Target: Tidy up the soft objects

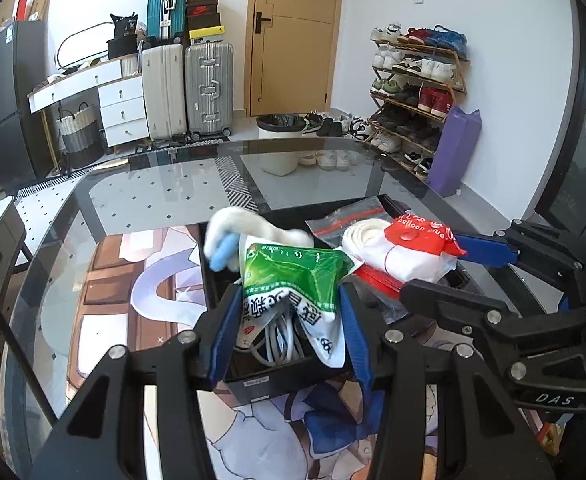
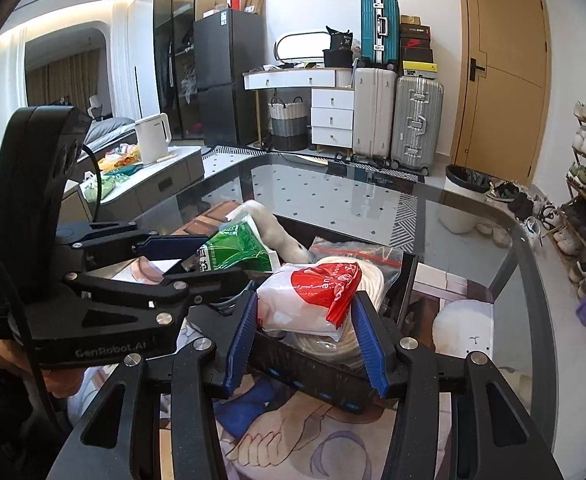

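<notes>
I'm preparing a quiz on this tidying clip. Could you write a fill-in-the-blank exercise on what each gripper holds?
1. The left gripper is clamped on a crinkly plastic pouch coloured white and ____.
2. The right gripper is clamped on a white plastic packet with a ____ end.
3. Both packets are held above an open ____ storage box.
4. The box sits on a table with a ____ top.

Missing words: green; red; black; glass

You get bright, even daylight in both views. The glass tabletop [image 1: 165, 192] throws pale glare toward twelve o'clock. A ceiling strip [image 2: 53, 20] glows at ten o'clock. Fisheye bending and black vignette crowd every edge; the centre stays sharp.
</notes>
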`<control>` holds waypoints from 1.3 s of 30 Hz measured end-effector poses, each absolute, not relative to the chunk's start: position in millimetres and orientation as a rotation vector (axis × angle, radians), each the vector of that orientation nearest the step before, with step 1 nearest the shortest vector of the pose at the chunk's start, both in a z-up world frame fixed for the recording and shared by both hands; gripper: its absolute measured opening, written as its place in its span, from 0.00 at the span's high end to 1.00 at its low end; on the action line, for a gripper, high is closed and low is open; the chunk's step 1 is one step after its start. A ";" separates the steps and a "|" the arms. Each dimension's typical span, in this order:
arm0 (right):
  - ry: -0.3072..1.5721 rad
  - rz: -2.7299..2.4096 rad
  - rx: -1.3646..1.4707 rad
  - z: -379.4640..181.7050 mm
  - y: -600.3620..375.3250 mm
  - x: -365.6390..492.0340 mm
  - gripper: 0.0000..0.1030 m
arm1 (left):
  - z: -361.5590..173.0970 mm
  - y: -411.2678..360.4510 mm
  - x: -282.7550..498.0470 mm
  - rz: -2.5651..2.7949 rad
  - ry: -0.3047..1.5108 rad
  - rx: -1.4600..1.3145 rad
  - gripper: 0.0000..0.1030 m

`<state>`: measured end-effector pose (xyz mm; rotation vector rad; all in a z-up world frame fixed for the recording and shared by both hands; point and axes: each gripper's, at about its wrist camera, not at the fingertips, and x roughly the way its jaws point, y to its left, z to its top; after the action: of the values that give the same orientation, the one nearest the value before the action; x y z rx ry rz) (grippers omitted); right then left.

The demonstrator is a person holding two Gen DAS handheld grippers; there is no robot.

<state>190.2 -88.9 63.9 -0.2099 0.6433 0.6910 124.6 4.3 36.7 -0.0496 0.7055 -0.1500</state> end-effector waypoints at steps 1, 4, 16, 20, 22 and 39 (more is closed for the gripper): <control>0.644 0.691 -0.213 62.6 -87.1 191.5 0.53 | 36.5 4.4 125.0 -0.149 0.705 -0.049 0.54; 0.653 0.691 -0.219 59.4 -85.6 195.2 0.53 | 34.7 2.8 127.3 -0.142 0.712 -0.040 0.54; 0.633 0.663 -0.198 57.5 -94.4 200.5 0.39 | 33.9 1.5 125.8 -0.134 0.714 -0.030 0.48; 0.591 0.653 -0.174 62.3 -106.4 191.7 0.18 | 40.4 3.3 114.3 -0.138 0.675 -0.023 0.34; 0.568 0.641 -0.162 65.1 -114.6 186.2 0.08 | 43.4 4.3 107.2 -0.124 0.656 -0.006 0.25; 0.461 0.644 -0.042 57.5 -141.0 147.5 0.01 | 39.0 25.8 66.5 -0.001 0.518 -0.020 0.00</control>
<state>147.5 -141.0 57.5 -0.0421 0.4610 0.6442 66.5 25.8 39.0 -0.0197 0.5177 -0.0013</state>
